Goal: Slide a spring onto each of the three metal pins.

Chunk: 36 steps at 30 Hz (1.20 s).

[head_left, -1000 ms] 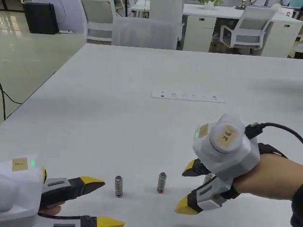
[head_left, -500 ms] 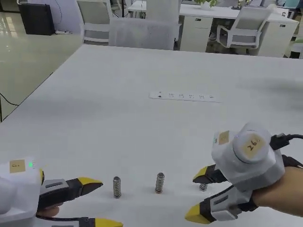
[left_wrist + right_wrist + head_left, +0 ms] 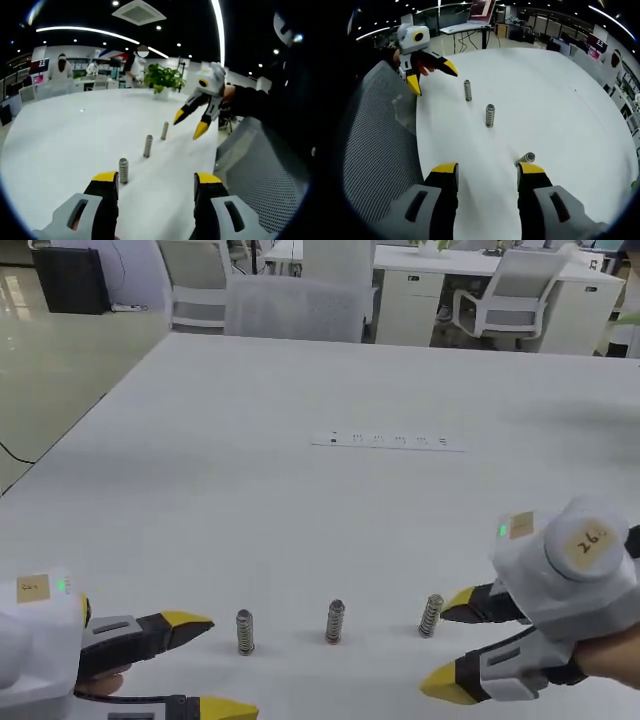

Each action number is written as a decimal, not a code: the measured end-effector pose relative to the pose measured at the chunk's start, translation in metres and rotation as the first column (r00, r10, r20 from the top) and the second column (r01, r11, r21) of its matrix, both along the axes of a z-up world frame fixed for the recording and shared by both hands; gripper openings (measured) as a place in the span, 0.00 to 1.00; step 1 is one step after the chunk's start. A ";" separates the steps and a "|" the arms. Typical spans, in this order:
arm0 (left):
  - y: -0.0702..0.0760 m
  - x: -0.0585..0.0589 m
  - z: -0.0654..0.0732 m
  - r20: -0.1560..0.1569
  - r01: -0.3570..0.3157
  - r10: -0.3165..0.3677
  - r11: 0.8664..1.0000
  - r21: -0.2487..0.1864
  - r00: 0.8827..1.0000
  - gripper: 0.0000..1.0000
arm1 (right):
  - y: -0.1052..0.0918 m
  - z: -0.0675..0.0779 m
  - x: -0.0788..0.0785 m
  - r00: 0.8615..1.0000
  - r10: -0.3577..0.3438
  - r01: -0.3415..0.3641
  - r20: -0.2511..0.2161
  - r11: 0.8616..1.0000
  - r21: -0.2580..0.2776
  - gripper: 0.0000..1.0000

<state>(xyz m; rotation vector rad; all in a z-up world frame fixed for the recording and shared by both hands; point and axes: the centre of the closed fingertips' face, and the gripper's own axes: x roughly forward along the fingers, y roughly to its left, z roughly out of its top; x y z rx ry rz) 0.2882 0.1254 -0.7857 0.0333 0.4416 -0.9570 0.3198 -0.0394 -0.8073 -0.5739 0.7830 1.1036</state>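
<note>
Lower left, the left tool lies level, jaws apart and empty; lower right, the right tool likewise. Between them three springs stand in a row on the surface.

The springs ahead of the left claw are ridged grey metal, dully shiny. The worktop beneath it is smooth, matt white; its tips look like yellow plastic.

You face a white table with a power strip on it. Beyond stand office chairs and desks on a glossy floor. Strip lights run overhead
</note>
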 end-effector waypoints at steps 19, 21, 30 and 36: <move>0.003 0.001 -0.001 -0.006 -0.012 0.012 1.000 0.002 1.000 0.57 | -0.022 0.001 0.011 0.998 -0.030 0.024 0.060 0.995 0.101 0.49; 0.003 0.001 -0.002 -0.008 -0.014 0.014 1.000 0.001 1.000 0.57 | -0.024 -0.001 0.010 0.998 -0.025 0.019 0.062 0.994 0.110 0.49; 0.004 0.001 -0.004 -0.011 -0.020 0.020 1.000 0.001 1.000 0.57 | -0.029 -0.001 0.016 0.995 -0.052 0.037 0.089 0.987 0.158 0.51; 0.008 0.003 -0.007 -0.018 -0.034 0.034 0.999 -0.002 0.999 0.57 | -0.031 0.000 0.018 0.993 -0.067 0.049 0.099 0.983 0.175 0.51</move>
